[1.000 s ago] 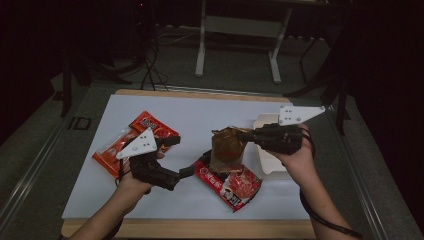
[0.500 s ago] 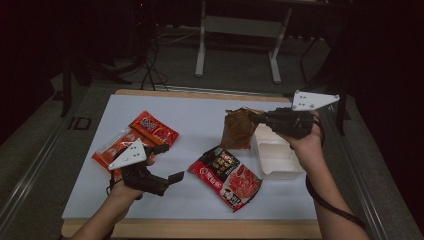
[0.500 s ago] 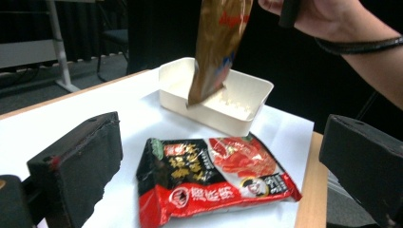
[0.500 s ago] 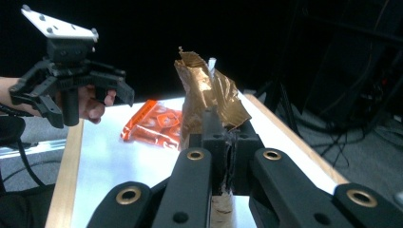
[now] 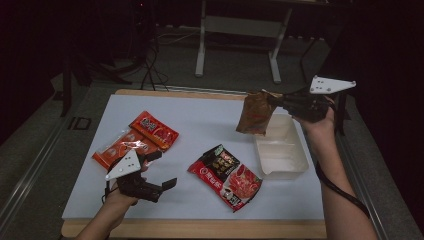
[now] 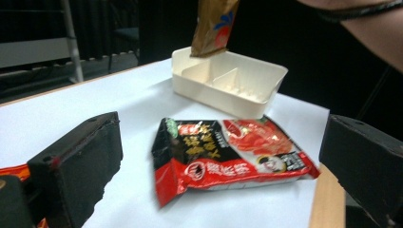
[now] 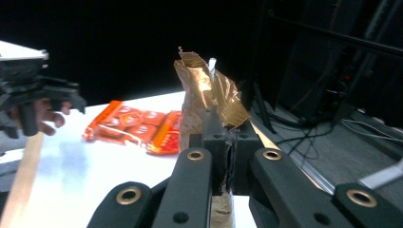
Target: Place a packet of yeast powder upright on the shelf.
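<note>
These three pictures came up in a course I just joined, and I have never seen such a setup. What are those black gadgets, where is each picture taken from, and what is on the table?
No robot here: a person holds a handheld tool in each hand. The high view looks down on the white table from above the person's side. The other two pictures come from small cameras riding on the tools, looking along their black jaws.

The left tool is open and holds nothing; its camera faces the red and black snack packet lying flat. The right tool is shut on a brown packet, lifted above the far end of the cream divided tray. Up close, its camera shows that packet's crinkled top pinched between the jaws.

Two orange-red packets lie on the person's left side of the table.
</note>
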